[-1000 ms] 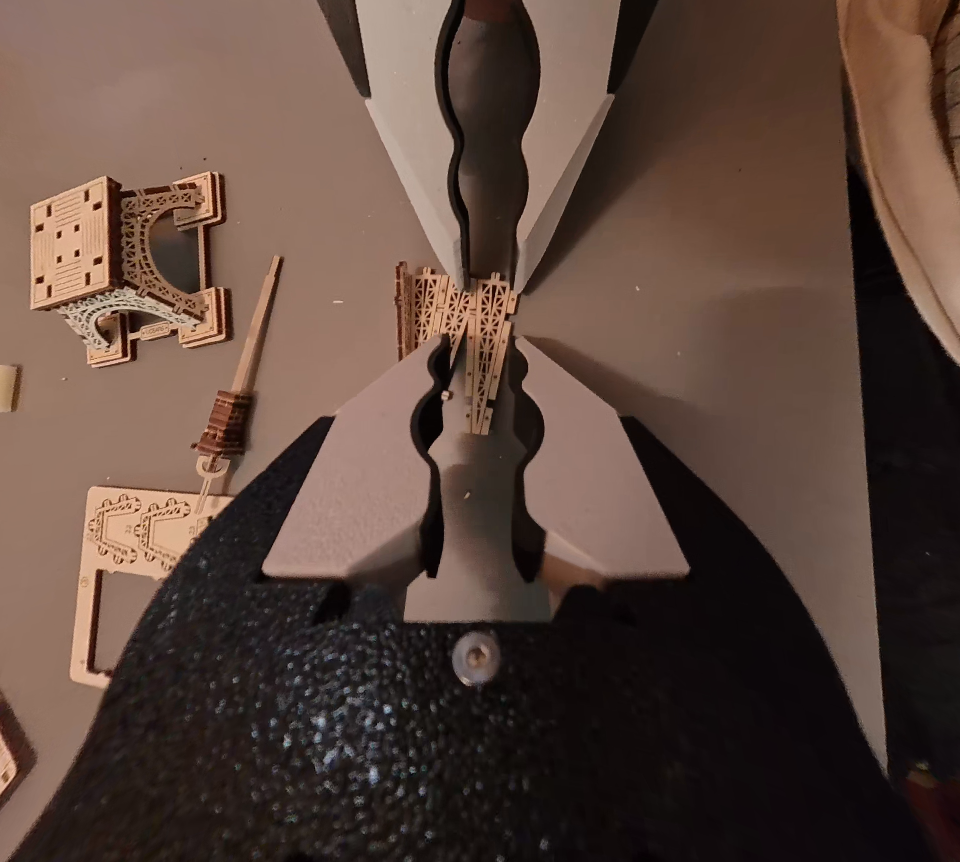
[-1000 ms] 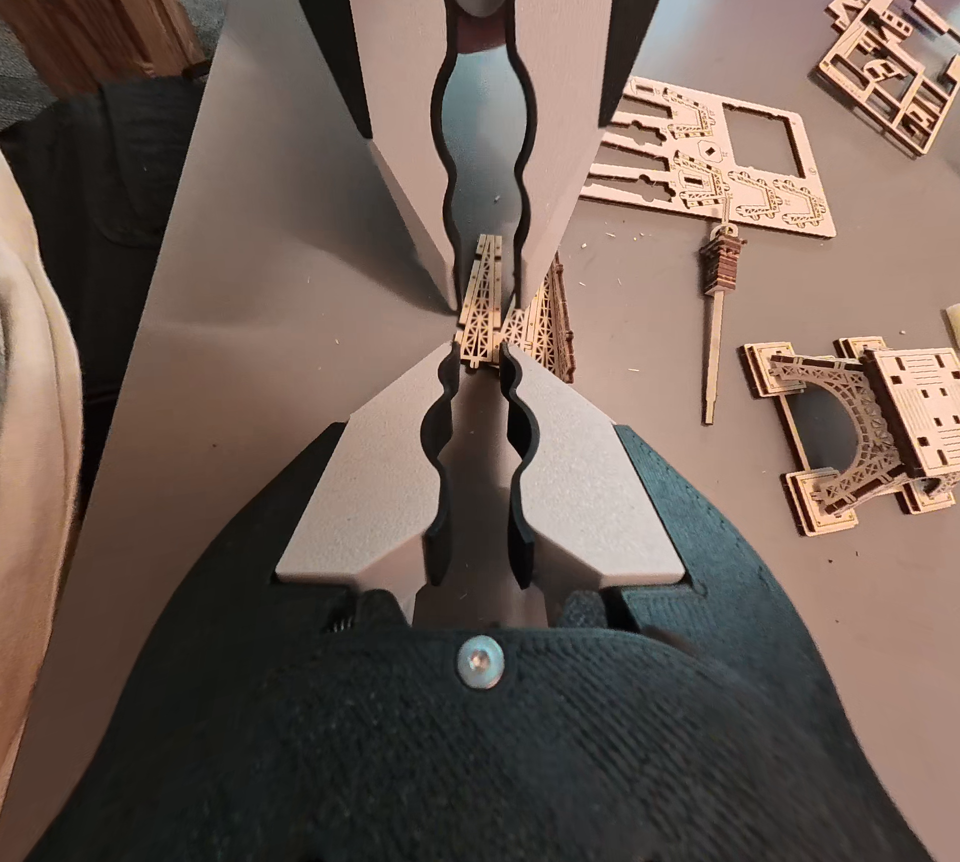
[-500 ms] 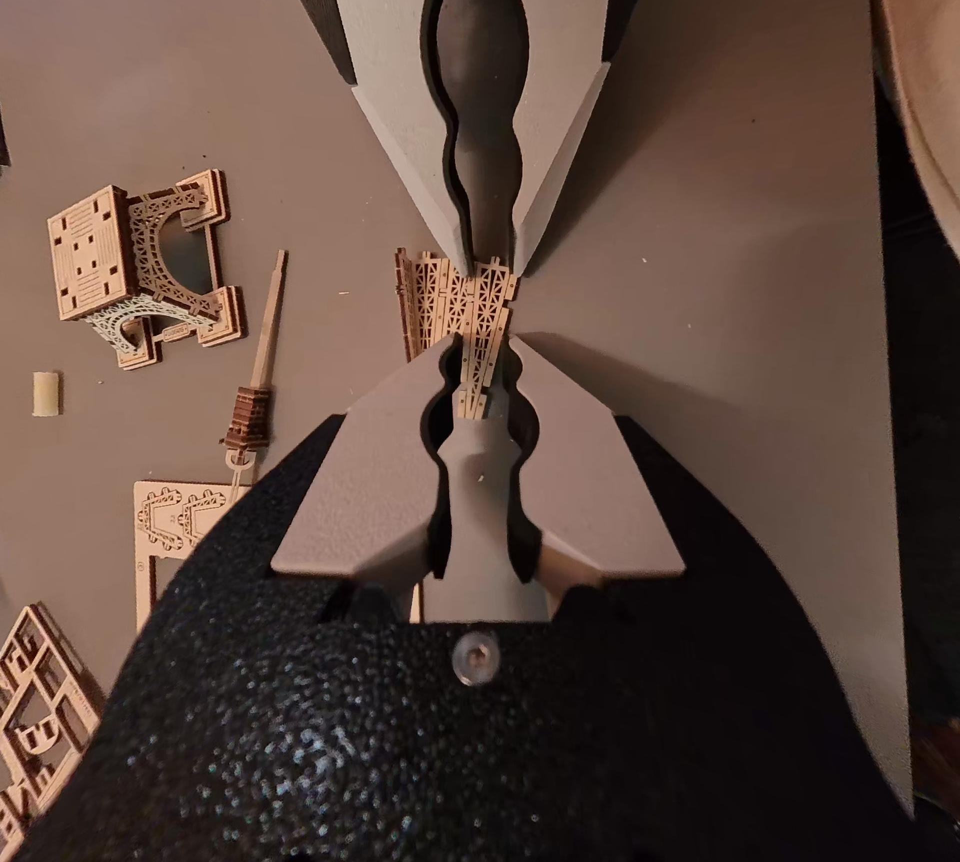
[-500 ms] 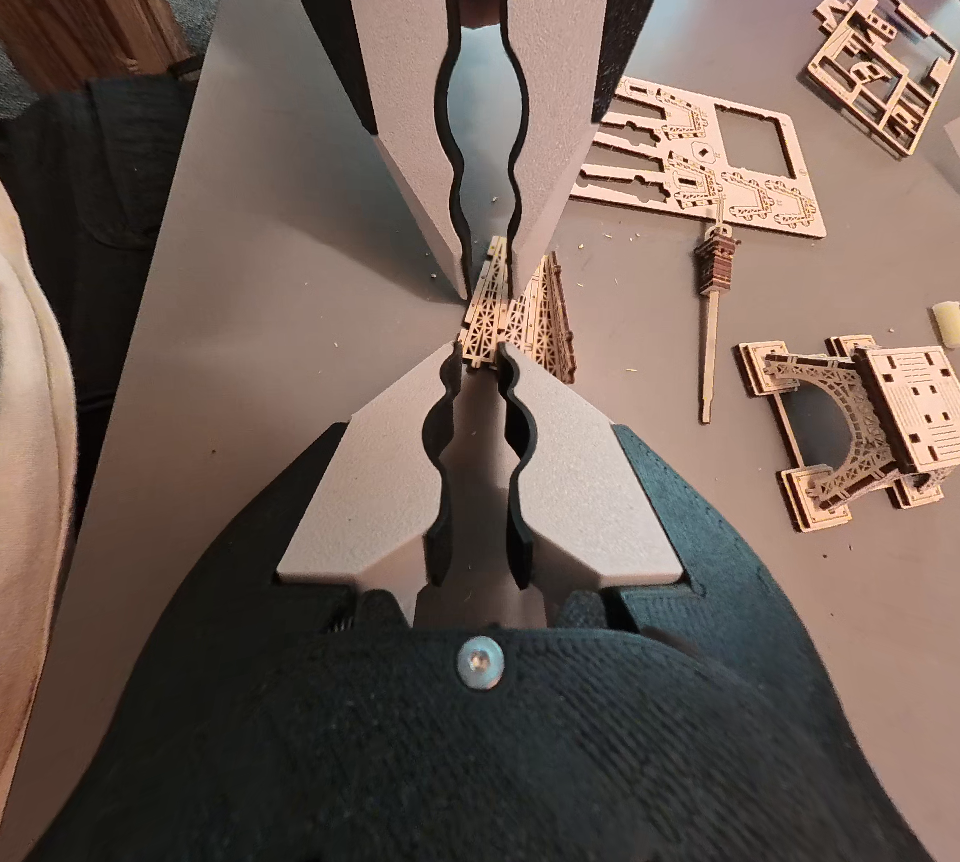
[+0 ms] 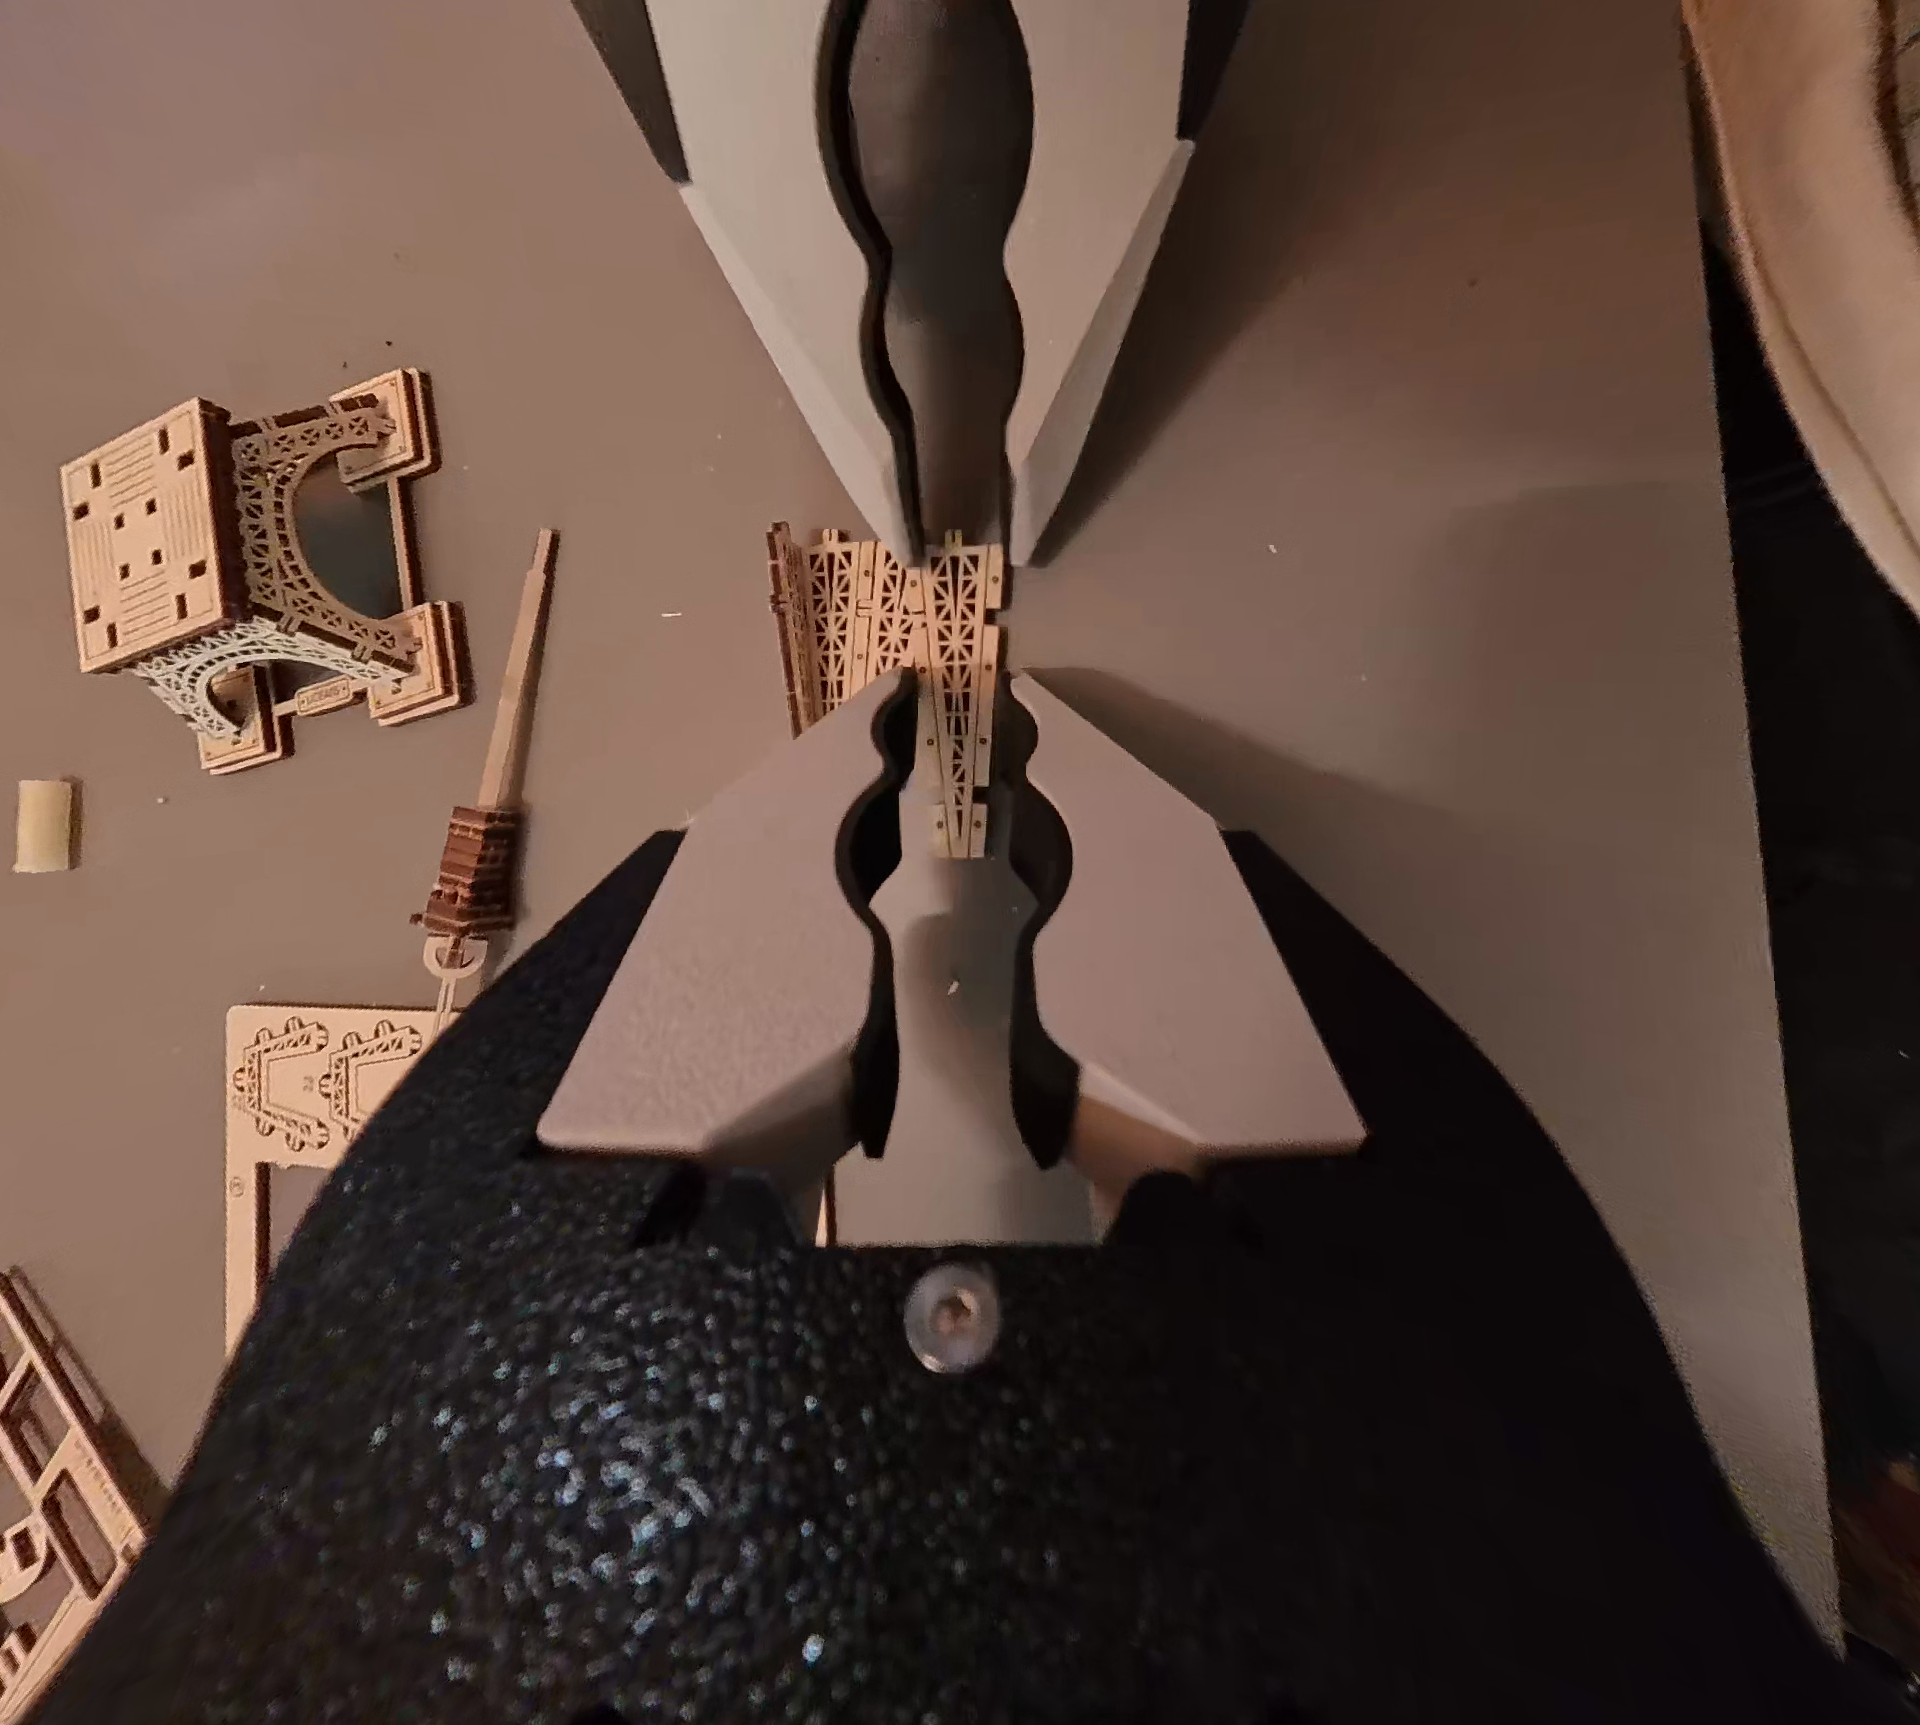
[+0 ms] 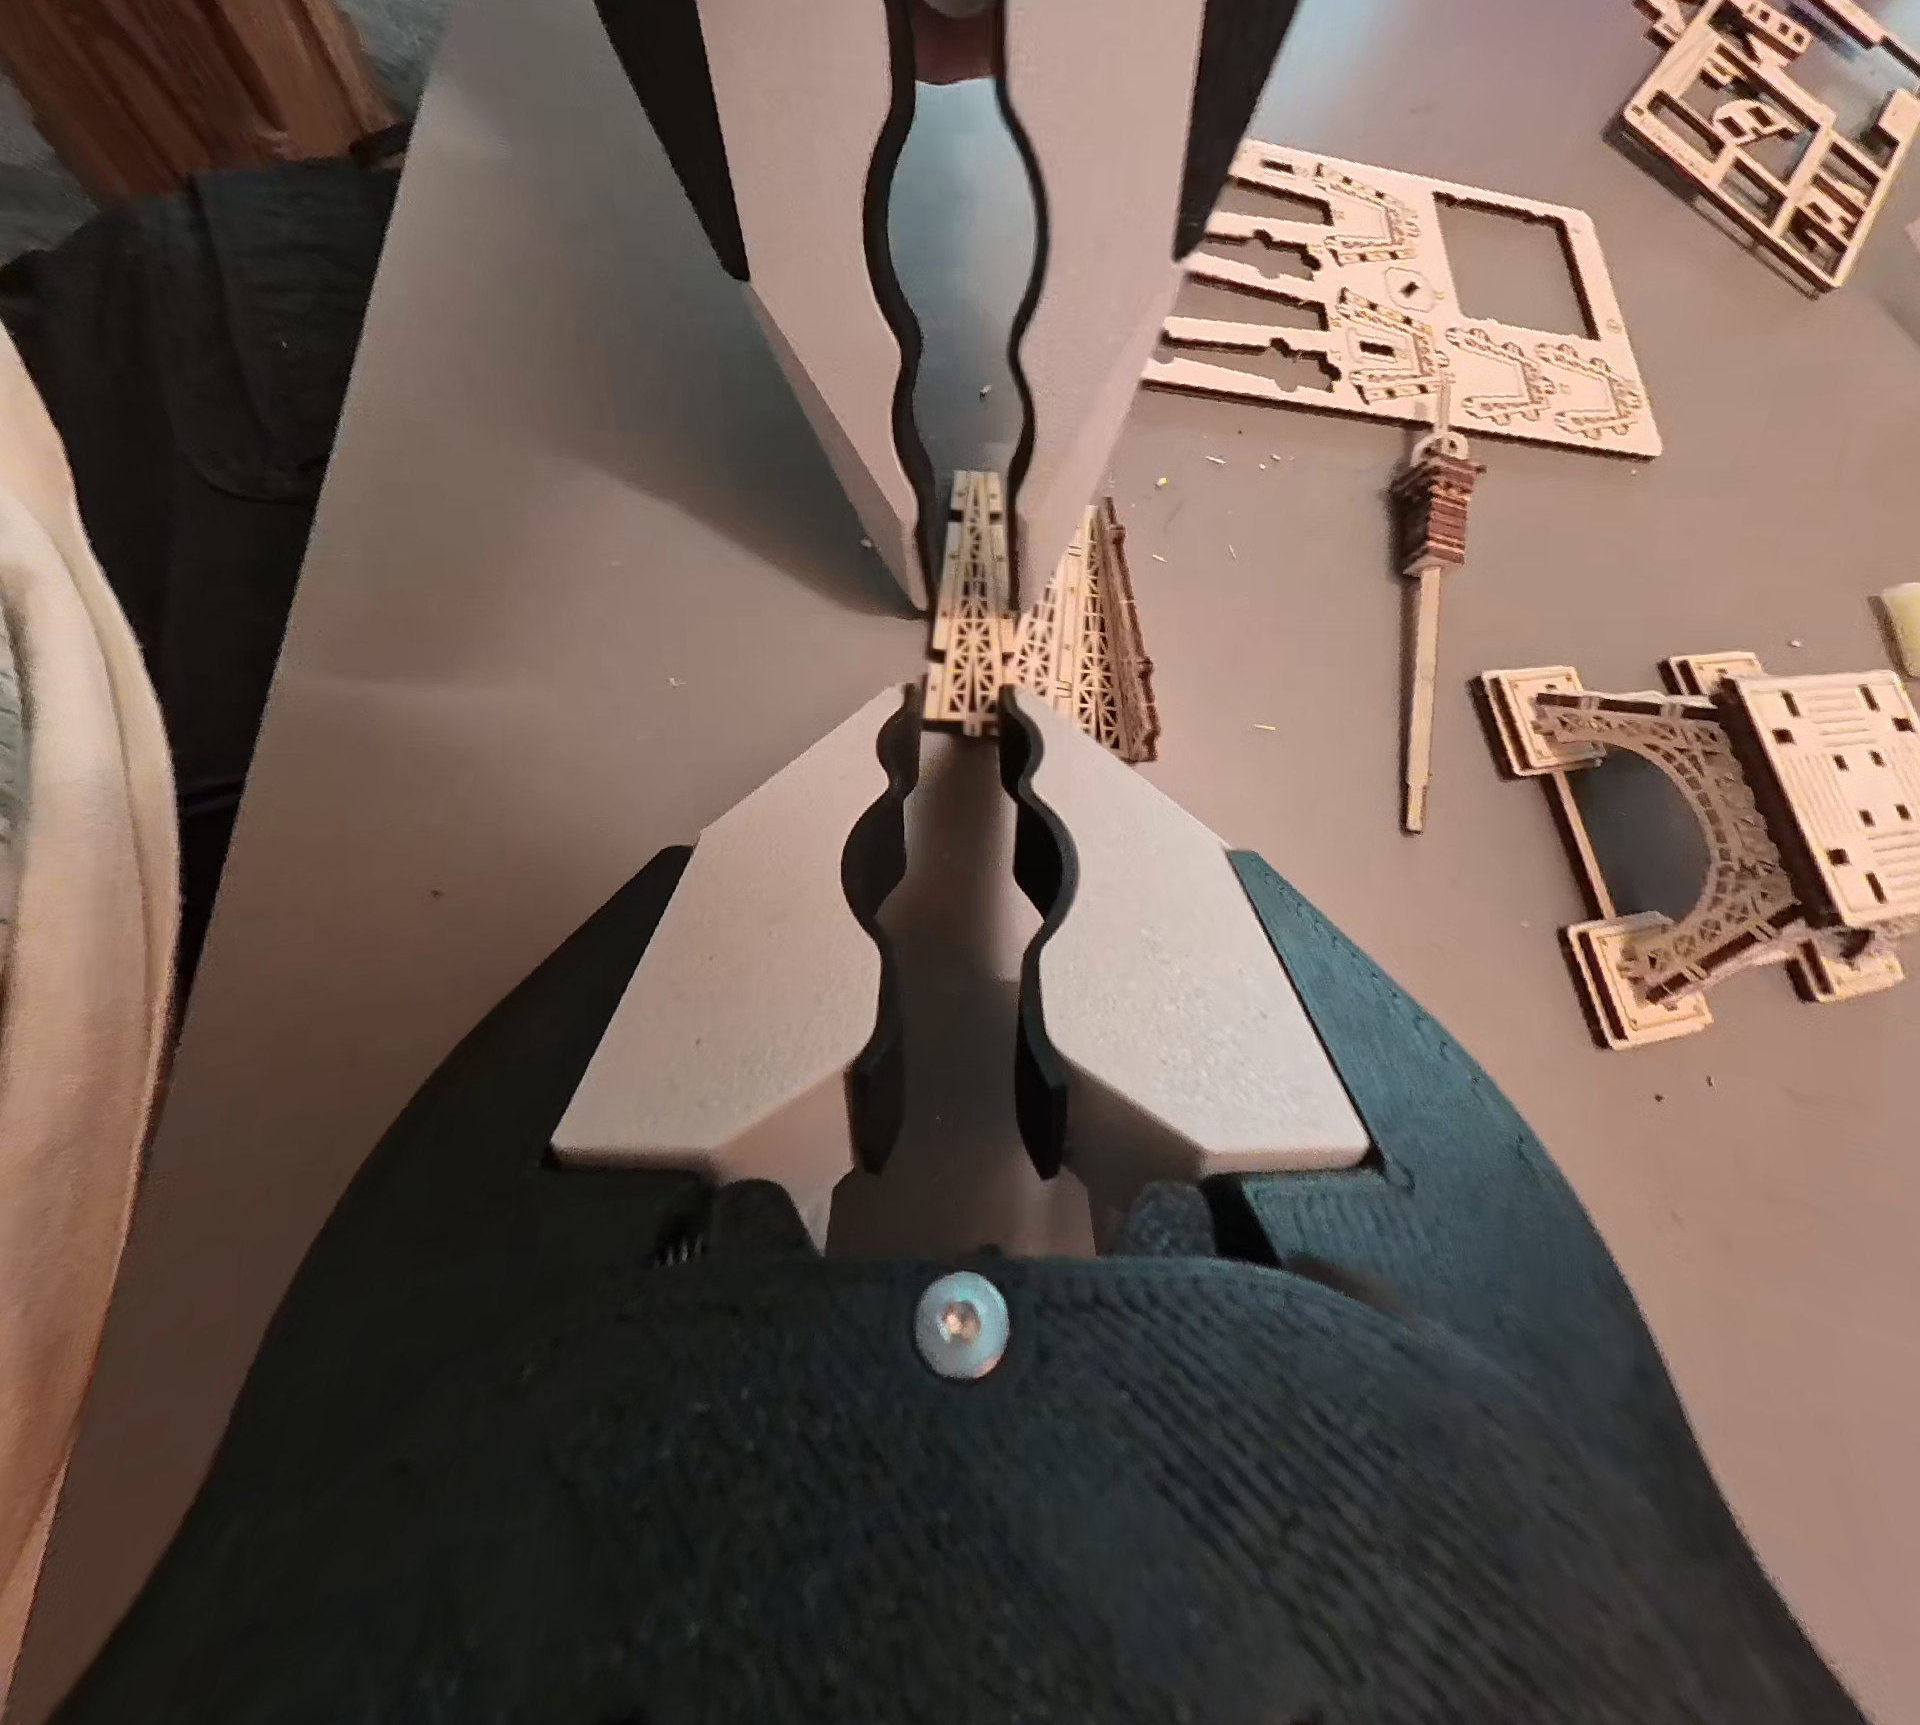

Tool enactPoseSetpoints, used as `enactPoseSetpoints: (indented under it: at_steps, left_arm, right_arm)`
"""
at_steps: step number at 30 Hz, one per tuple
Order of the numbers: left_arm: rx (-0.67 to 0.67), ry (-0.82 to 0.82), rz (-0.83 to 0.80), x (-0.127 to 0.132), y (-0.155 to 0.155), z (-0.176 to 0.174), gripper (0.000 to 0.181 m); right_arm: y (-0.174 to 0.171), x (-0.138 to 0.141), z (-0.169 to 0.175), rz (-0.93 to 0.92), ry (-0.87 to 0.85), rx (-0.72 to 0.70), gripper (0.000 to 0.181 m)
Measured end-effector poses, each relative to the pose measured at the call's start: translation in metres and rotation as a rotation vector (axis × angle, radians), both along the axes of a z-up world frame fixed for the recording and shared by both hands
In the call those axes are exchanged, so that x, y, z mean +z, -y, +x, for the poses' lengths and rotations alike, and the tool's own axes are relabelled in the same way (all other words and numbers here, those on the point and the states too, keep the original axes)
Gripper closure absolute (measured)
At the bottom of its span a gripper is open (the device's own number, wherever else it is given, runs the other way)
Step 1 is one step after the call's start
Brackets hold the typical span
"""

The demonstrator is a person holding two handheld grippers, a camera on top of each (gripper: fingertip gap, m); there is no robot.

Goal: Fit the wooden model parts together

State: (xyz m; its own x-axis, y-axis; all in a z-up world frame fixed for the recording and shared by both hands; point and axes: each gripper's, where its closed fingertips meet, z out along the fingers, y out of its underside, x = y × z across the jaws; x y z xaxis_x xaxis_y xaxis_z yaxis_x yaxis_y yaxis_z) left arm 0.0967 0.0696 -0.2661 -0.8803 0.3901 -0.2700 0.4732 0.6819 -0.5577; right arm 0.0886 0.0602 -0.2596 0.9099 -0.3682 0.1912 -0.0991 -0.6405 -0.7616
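A tapered wooden lattice panel (image 5: pixel 956 636) is held between both grippers just above the grey table (image 5: pixel 1351 532). My left gripper (image 5: pixel 961 688) is shut on its narrow end. My right gripper (image 5: pixel 961 551) faces it tip to tip and is shut on the wide end. In the right wrist view, the panel (image 6: pixel 971 626) runs from my right gripper (image 6: pixel 961 704) into the left gripper (image 6: pixel 966 603). A stack of similar lattice panels (image 5: pixel 831 626) lies right beside it and also shows in the right wrist view (image 6: pixel 1091 636).
An arched tower base (image 5: pixel 260 563) (image 6: pixel 1714 844), a spire with a dark brown collar (image 5: pixel 499 740) (image 6: pixel 1429 553), punched-out part sheets (image 5: pixel 301 1083) (image 6: pixel 1455 304) (image 6: pixel 1787 106) and a small pale block (image 5: pixel 47 823) lie on the table. Cream fabric (image 6: pixel 62 844) lies past the table edge. The tips of both grippers are at nearly the same place.
Both grippers stay shut on the lattice panel. The panel was slightly tilted between them and now lies straighter in line with both. The views have shifted only a little.
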Motion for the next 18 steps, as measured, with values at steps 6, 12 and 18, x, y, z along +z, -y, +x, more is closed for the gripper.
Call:
enactPoseSetpoints:
  at_steps: [6,12,18]
  left_arm:
    - [-0.038,0.004,-0.002,0.0002,-0.0004,0.0004,0.168]
    - [-0.13,0.031,0.024,0.0005,0.0001,0.0002,0.169]
    - [-0.181,0.039,0.054,0.0004,0.0006,-0.0003,0.169]
  right_arm:
    - [0.0015,0.0005,0.0001,0.005,-0.008,0.0,0.167]
    - [-0.001,0.0006,-0.0007,0.009,-0.011,0.006,0.164]
    - [0.0008,0.0009,0.0003,0.011,-0.012,-0.001,0.164]
